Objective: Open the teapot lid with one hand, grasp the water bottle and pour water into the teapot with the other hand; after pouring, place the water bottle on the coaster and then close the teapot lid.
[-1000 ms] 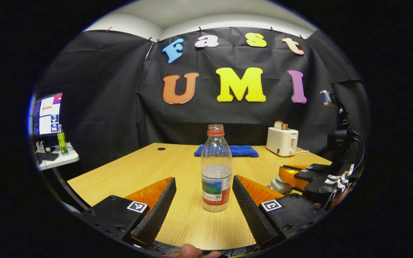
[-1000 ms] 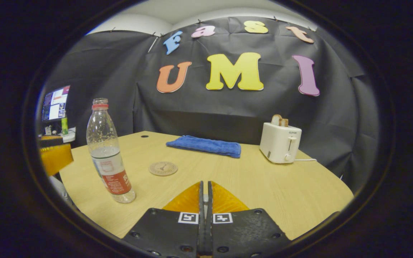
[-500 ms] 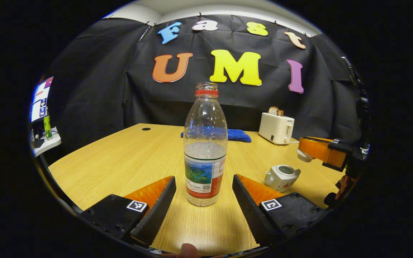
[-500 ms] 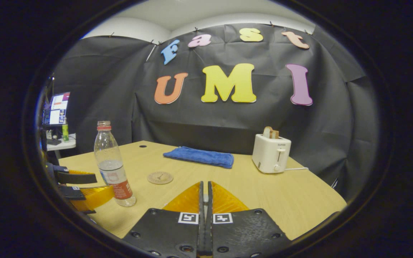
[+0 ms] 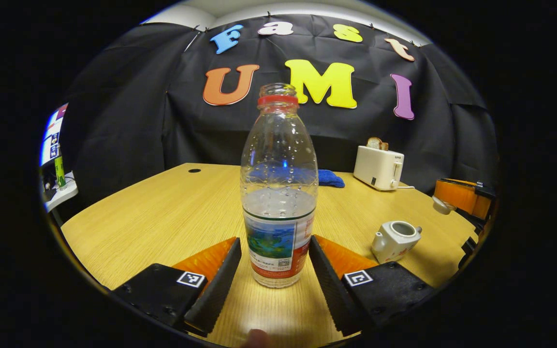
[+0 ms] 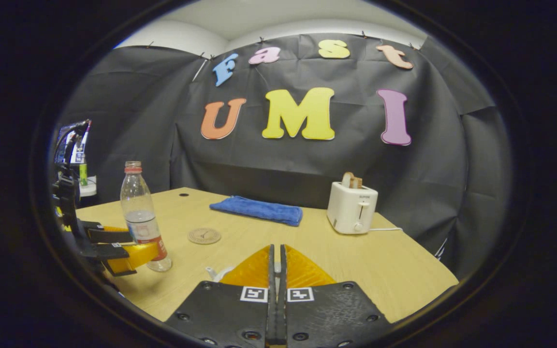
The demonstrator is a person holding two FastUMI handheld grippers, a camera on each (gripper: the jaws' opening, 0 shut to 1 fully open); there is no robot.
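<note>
We see the water bottle [image 5: 279, 193] standing upright on the surface [image 5: 162, 212], uncapped mouth up, between the spread fingers of our left hand-held gripper [image 5: 274, 270], neither clearly touching it. Right of the bottle sits the lidless teapot [image 5: 395, 240]. Our right hand-held gripper [image 6: 274, 263] pinches the lid [image 5: 440, 206].

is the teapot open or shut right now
Open. In the left gripper view the teapot stands on the table with its round mouth bare, and the right gripper holds the lid off to the side.
</note>
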